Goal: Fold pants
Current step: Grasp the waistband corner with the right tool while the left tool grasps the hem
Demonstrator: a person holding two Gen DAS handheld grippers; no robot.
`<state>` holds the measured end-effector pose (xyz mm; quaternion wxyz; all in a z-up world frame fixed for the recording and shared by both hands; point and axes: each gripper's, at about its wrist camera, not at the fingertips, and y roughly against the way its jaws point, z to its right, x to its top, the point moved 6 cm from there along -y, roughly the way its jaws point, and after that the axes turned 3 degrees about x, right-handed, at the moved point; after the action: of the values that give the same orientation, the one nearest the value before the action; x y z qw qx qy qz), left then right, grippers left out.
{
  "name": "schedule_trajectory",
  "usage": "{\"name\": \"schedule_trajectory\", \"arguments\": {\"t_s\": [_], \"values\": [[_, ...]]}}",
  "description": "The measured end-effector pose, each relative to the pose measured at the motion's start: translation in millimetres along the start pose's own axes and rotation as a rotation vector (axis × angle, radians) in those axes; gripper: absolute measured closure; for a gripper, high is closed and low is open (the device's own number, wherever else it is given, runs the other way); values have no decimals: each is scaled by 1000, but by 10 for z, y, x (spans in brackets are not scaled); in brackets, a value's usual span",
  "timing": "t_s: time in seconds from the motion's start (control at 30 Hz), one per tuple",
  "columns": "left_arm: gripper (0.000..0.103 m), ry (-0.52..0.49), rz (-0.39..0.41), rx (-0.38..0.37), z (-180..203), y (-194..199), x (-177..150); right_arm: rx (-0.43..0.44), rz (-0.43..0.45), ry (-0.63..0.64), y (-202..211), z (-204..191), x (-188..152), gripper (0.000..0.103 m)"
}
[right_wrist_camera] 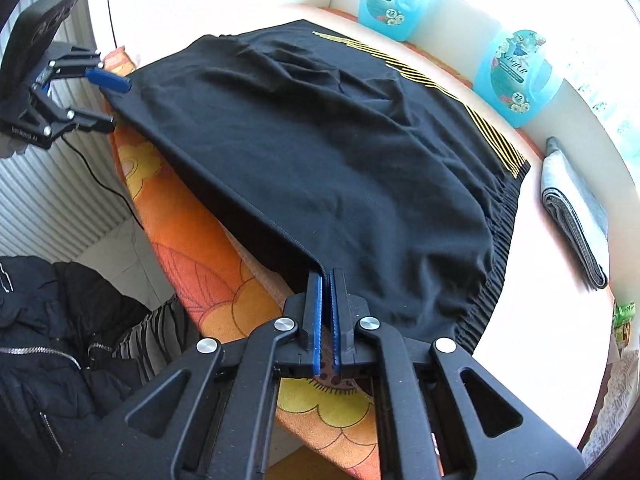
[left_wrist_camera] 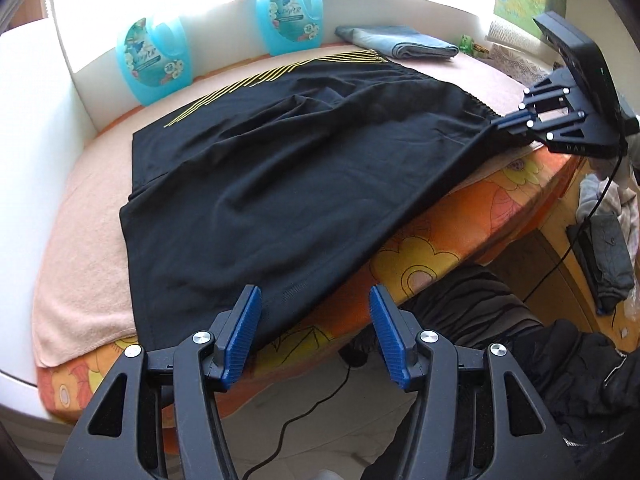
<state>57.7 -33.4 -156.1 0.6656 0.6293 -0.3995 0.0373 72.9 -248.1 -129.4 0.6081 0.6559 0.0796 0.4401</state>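
Fingers of the right gripper (right_wrist_camera: 327,280) pinch the black pants' (right_wrist_camera: 320,152) waistband corner, hiding it; left gripper (left_wrist_camera: 316,312) fingers stand apart at the hem. Pants lie across the tabletop (left_wrist_camera: 80,208); detergent bottles (left_wrist_camera: 154,60) and folded jeans (left_wrist_camera: 400,42) beyond.

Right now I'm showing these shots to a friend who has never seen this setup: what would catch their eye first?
First the black pants with yellow stripes, spread across the table, whose cover is orange and flowered. Then the grippers at the near edge: the right gripper is shut on the waistband corner, while the left gripper is open at the leg end. Two blue bottles stand at the back by the window, with folded jeans next to them.
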Motion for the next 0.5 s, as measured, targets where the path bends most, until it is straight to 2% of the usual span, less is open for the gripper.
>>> {"name": "schedule_trajectory", "arguments": {"t_s": [0.13,0.2,0.23,0.3,0.33,0.4,0.5], "values": [[48,-2,-19,59,-72,-103,-11,-4,8,3,-5,38,67,99],[62,-11,-27,76,-130,-147,-30,4,9,-2,12,28,69,99],[65,-11,-19,71,-158,-149,-32,7,10,-4,17,30,63,99],[85,-13,-20,92,-212,-150,-37,11,12,-12,25,31,44,99],[90,-18,-20,108,-235,-152,-41,12,14,-14,31,33,38,99],[96,-18,-17,98,-258,-153,-49,11,21,-15,35,12,29,99],[99,-8,-1,92,-271,-144,-29,10,27,-15,41,-4,4,99]]}}
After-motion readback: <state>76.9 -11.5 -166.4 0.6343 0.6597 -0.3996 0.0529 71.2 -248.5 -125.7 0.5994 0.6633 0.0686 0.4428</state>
